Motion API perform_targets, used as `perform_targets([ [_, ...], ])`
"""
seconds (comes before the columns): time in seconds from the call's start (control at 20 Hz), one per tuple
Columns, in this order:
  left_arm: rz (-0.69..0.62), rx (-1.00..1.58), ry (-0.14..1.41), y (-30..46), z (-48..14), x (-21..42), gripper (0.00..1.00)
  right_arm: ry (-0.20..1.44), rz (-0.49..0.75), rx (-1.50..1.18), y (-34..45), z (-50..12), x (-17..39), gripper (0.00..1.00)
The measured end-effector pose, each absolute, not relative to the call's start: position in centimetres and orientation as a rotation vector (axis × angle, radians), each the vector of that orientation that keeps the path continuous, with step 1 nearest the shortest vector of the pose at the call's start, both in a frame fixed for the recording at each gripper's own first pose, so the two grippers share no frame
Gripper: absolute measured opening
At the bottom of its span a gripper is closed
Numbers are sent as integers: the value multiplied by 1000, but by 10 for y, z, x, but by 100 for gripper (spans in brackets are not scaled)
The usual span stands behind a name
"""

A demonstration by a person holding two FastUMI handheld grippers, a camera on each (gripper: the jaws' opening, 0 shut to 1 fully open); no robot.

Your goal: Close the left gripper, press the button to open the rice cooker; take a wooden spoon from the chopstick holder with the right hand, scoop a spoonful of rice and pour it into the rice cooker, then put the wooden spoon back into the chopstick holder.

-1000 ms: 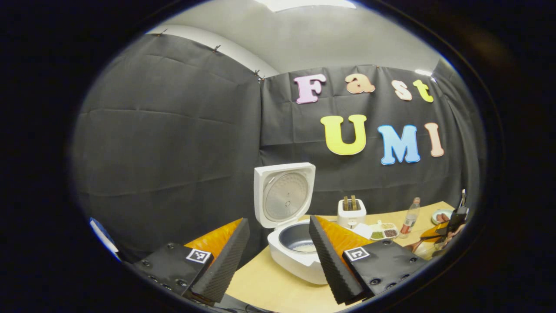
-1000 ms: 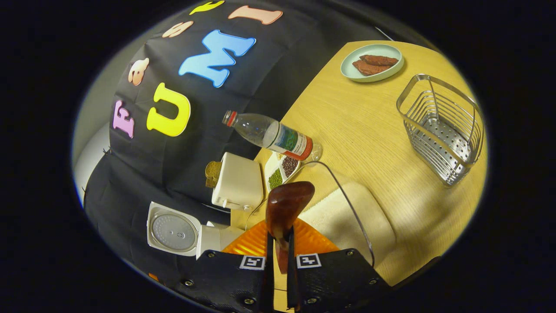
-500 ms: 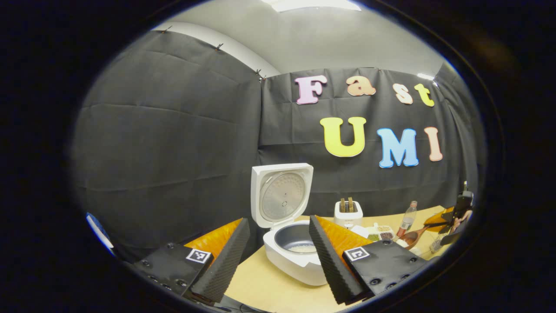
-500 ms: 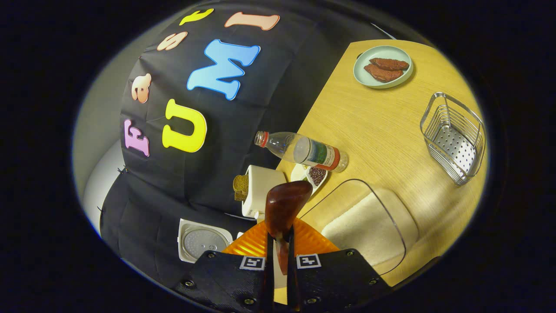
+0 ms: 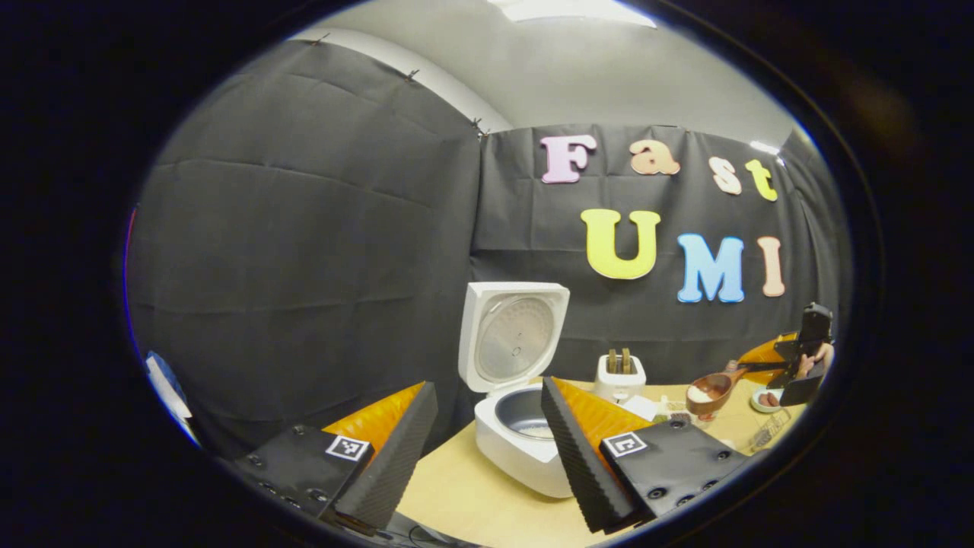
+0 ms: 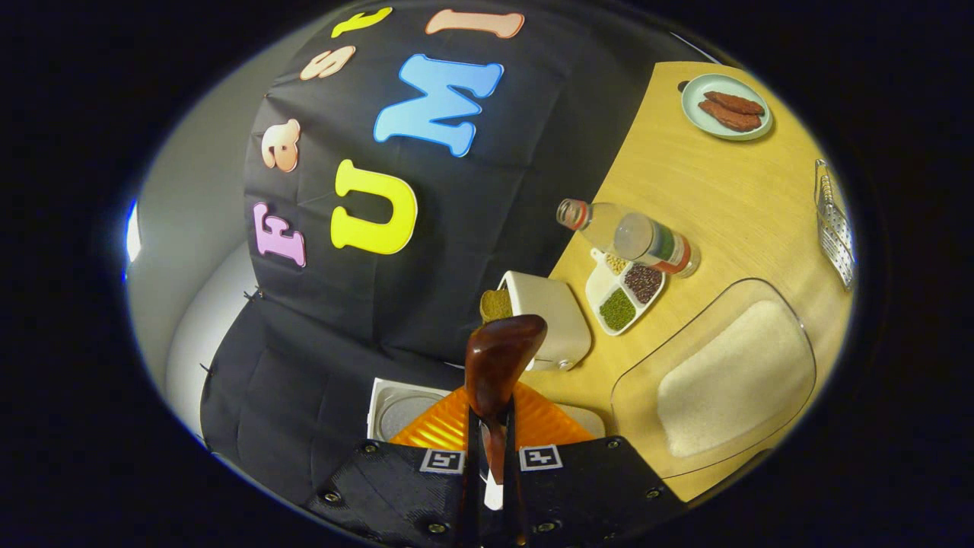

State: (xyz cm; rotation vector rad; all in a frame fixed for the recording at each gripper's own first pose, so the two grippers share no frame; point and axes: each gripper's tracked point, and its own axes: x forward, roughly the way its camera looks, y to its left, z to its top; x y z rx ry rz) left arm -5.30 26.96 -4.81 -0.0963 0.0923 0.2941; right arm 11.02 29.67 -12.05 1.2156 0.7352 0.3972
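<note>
While its dark reddish-brown bowl carries white rice, the wooden spoon (image 6: 498, 365) is pinched by its handle between the right gripper's (image 6: 491, 457) jaws, above and right of the open rice cooker (image 5: 517, 380). The left gripper (image 5: 487, 449) is held spread before the cooker.

right gripper (image 6: 487, 457) clamped tight on wooden spoon (image 6: 498, 365), bowl end sticking up past fingers. rice cooker (image 6: 403, 407) peeking out behind them, lid up. toaster (image 6: 544, 320) just beyond spoon tip, divided dish (image 6: 624, 293) of grains next to it, bottle (image 6: 631, 237) touching dish. clear rice container (image 6: 723, 380) on right. plate (image 6: 727, 106) far back on table (image 6: 708, 183), wire chopstick holder (image 6: 833, 224) at edge.
</note>
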Motion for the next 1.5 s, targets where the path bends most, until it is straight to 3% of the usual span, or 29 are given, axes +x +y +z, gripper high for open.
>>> perform_targets([
  [0.75,440,-123,130,325,-71,-116,95,801,639,1050,452,-103,99,11],
  [1.5,573,-137,198,361,-93,-164,95,743,708,664,547,-146,101,12],
])
